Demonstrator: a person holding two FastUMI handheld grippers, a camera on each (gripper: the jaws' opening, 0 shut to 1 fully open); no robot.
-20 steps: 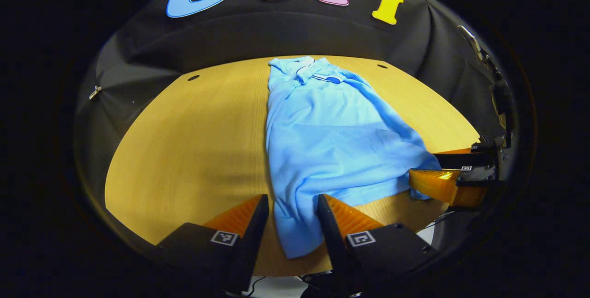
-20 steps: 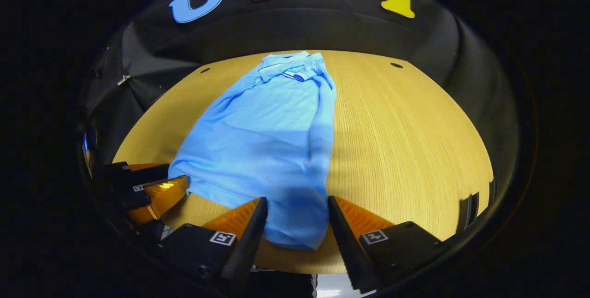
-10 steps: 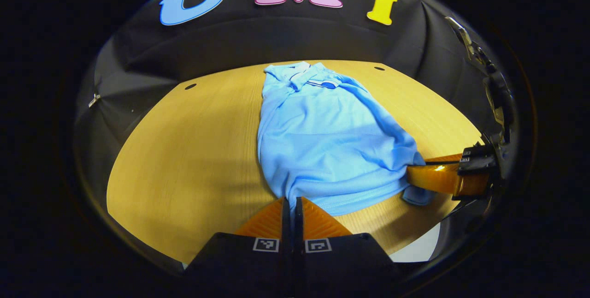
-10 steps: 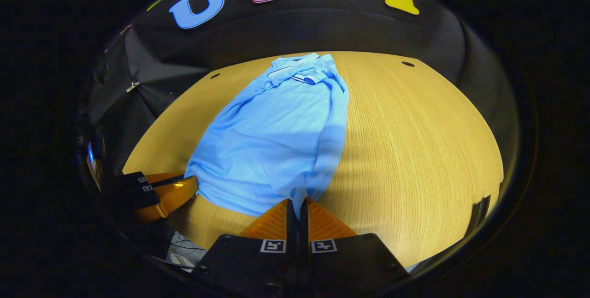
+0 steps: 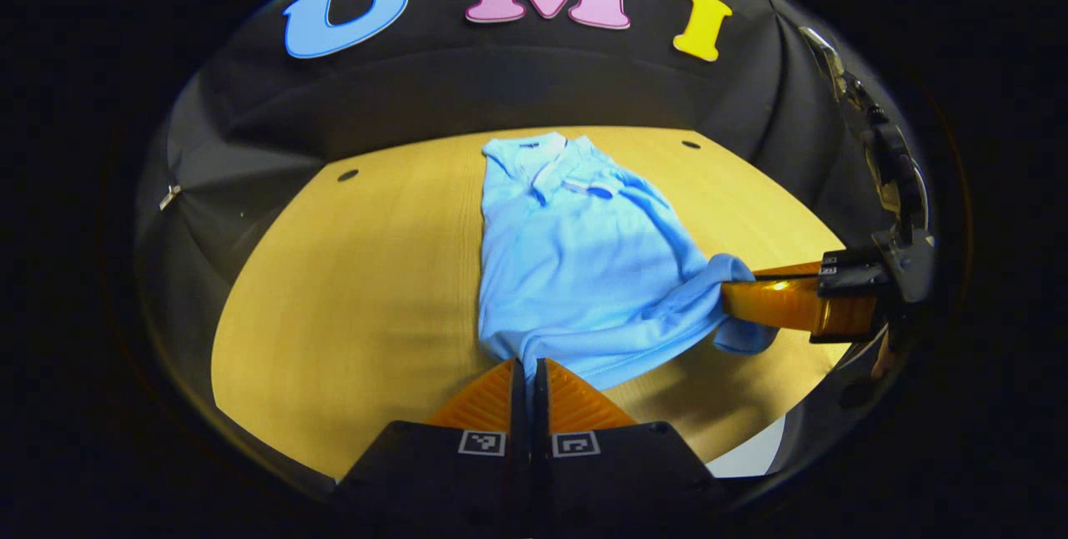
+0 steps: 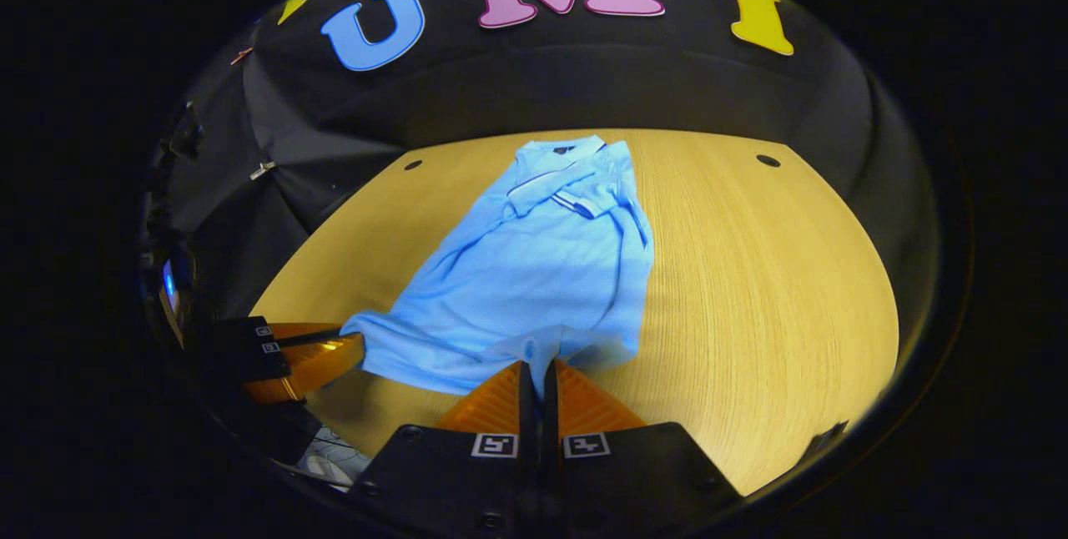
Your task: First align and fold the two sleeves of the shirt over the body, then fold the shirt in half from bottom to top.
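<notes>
Left gripper (image 5: 523, 365): fingers pressed together on the near left corner of the light blue short-sleeved polo shirt (image 5: 576, 264), pinching the hem so that corner could be raised.
Shirt: lay lengthwise on the yellow wooden table (image 5: 350, 289), stretching away from both grippers, collar at the far end; sleeves looked already folded over the body, which judged the sleeve step done.
Hem: sat off the table between the two grippers, sagging a little in the middle, since cloth held only at its corners droops.
Right gripper (image 6: 538, 368): closed tight on the near right hem corner, matching the left one so the edge would travel level.
Step in hand: likely the bottom-to-top fold, carrying the hem forward toward the collar.
Risk: uneven travel could skew the fold.
</notes>
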